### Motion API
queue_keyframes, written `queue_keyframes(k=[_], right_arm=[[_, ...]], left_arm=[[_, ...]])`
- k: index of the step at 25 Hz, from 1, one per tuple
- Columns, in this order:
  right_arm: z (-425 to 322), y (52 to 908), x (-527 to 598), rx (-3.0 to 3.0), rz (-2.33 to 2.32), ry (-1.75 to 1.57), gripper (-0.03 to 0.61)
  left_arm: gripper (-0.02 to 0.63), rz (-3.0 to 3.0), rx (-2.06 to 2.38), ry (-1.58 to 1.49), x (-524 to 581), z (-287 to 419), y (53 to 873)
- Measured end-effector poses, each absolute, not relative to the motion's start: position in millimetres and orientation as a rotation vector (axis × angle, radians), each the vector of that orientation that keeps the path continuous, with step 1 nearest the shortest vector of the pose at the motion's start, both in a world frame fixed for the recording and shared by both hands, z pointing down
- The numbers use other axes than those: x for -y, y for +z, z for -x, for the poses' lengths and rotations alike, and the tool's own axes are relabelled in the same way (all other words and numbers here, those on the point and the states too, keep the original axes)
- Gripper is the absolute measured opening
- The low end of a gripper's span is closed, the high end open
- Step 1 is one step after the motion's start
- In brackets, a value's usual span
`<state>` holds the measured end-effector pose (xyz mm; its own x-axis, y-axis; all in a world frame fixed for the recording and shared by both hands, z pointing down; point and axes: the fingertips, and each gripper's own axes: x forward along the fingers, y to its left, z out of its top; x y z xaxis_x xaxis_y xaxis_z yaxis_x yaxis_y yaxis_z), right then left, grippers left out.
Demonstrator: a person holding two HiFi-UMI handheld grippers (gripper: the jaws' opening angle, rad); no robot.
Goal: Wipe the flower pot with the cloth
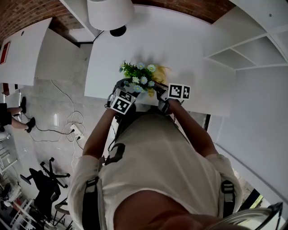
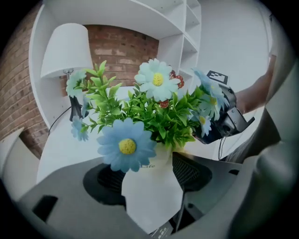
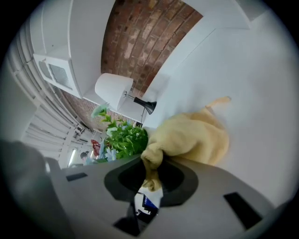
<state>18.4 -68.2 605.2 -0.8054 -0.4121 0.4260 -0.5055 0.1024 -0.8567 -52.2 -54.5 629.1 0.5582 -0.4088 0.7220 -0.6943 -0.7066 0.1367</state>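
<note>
At centre of the left gripper view: white flower pot (image 2: 154,196), clamped by the left gripper (image 2: 148,173). Yellow cloth (image 3: 191,137): corner pinched in the narrow jaws of the right gripper (image 3: 149,182). Risk: the pinch looks slight, so the cloth may slip out during rubbing.

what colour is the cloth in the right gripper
The cloth is pale yellow, clearest in the right gripper view.

head — steeply down | gripper views — close-up | shared: flowers (image 1: 137,75)

We saw a white lamp (image 1: 110,13) at the tabletop's (image 1: 189,49) far edge, a brick wall (image 1: 189,6) behind it, shelves (image 1: 252,51) off its right corner, and a black chair (image 1: 45,179) on the floor (image 1: 49,99).
</note>
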Motion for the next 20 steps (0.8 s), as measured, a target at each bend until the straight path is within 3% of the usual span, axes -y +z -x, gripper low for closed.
queue_keyframes(k=[11,20], right_arm=[[-14,642,42,2.144,-0.908,1.845,0.066],[-29,617,61,2.21,-0.899,1.798,0.066]], left_arm=[[0.313,-2.328,0.921,0.927,29,31,633],[0.334,-2.523,0.807,1.074,67,70,620]])
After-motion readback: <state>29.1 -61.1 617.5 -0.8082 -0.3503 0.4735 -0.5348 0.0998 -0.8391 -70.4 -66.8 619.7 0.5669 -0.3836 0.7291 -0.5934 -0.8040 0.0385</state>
